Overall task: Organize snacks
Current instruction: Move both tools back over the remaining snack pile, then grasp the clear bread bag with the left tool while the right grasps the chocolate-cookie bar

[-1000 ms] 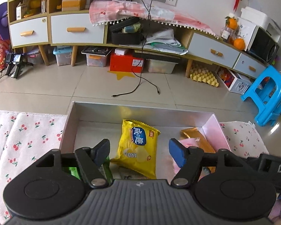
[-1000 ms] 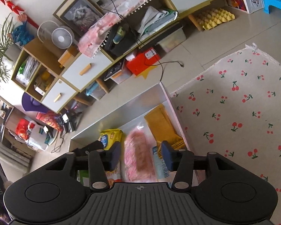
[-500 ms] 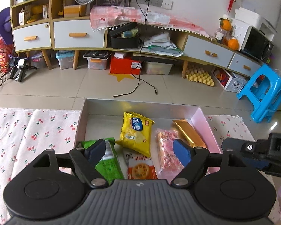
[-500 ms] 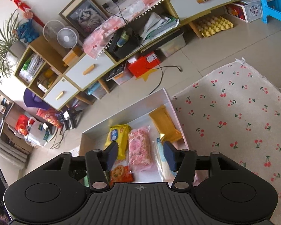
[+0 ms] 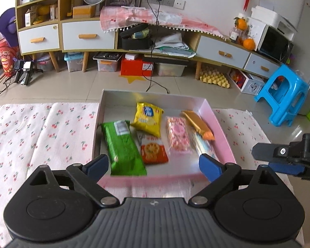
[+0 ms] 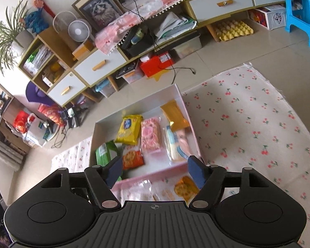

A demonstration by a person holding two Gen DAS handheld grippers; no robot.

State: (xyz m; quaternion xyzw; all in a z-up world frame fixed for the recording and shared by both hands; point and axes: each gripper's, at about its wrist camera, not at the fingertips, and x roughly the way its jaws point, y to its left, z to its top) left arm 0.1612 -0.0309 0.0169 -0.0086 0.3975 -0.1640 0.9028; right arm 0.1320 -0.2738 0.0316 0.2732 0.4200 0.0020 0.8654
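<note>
- The left claw (image 5: 154, 165) hangs over the near edge of the pink box (image 5: 221, 128), its blue pads spread wide with nothing between them.
- The right claw (image 6: 155, 168) is also spread wide and empty, above the box's near wall; in the left wrist view it shows at the right edge of the frame, off the box's right side.
- The box sits on the worktop, on a cherry-print cloth (image 5: 51, 128), with its far wall at the worktop's far edge.
- Along the box's left wall lies a green packet (image 5: 123, 146), reaching to the near wall.
- Just right of it an orange cracker packet (image 5: 153, 150) lies near the near wall, its far end tucked under a yellow packet (image 5: 148, 118).
- A pink-patterned packet (image 5: 177, 136) lies right of those, in the middle of the box.
- A gold-orange packet (image 5: 197, 124) lies slanted along the right wall, and a clear packet with pale contents (image 6: 175, 142) sits toward the near right corner.
- Outside the box, on the cloth just before its near wall, lie more snacks (image 6: 186, 188), blurred and partly hidden by the right claw.
</note>
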